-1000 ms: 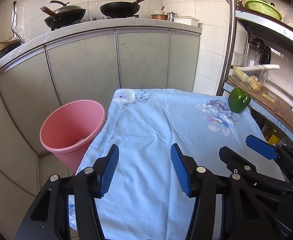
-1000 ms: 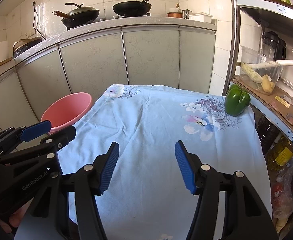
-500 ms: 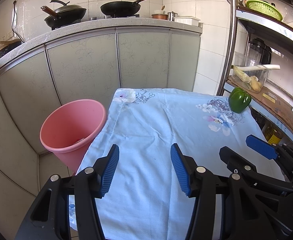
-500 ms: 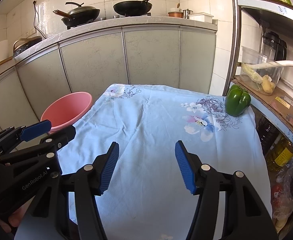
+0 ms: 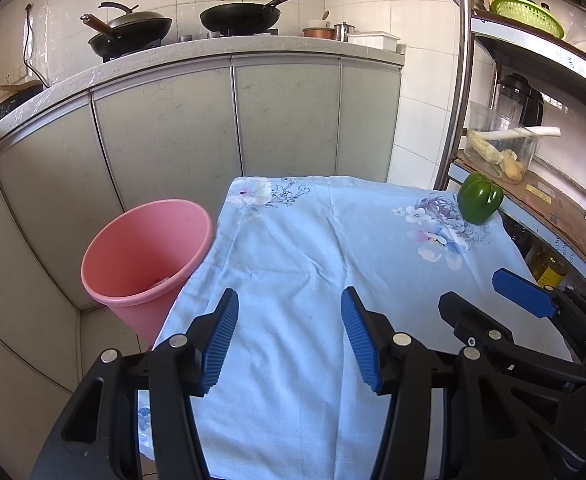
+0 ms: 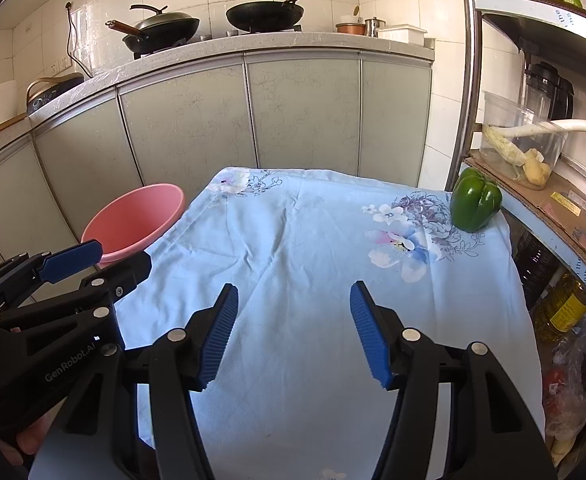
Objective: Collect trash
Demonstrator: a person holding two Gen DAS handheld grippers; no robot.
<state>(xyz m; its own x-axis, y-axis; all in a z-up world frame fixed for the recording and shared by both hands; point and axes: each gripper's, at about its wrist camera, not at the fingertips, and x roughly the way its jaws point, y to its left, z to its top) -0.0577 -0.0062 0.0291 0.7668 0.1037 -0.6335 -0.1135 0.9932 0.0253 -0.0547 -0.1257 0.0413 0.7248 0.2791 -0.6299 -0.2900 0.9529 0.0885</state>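
Two claws: the left claw (image 5: 289, 336) and the right claw (image 6: 293, 334) both hang over the near part of the worktop (image 6: 293, 264), side by side, each with its blue pads spread apart and nothing between them.
Left claw state: open and empty; its fingers (image 5: 223, 338) hover above bare cloth.
Right claw state: open and empty as well; seen from the left wrist view, its pad stands clear of the cloth on the right.
Trash on the worktop: none that I can make out; the flowered blue cloth (image 5: 313, 264) looks bare apart from one item.
Only item on the cloth: a green pepper (image 6: 475, 200) standing at the far right corner, well apart from both claws; whether it counts as trash is not clear from the pictures.
Bin: a pink bucket (image 5: 149, 256) stands on the floor just beside the left edge of the worktop, mouth open and tilted toward the camera.
Bin contents: a small pale scrap seems to lie near the bottom, too small to identify.
Done so far: judging by the bare cloth and the scrap in the bucket, the collecting looks largely finished.
Left to do: possibly nothing, or the pepper if it is meant to go; either claw would have to reach to the far corner for it.
Surroundings: pans sit on the counter (image 5: 229, 46) behind, and a shelf (image 6: 541, 200) on the right carries food in a clear tub; neither is within reach of the claws now.
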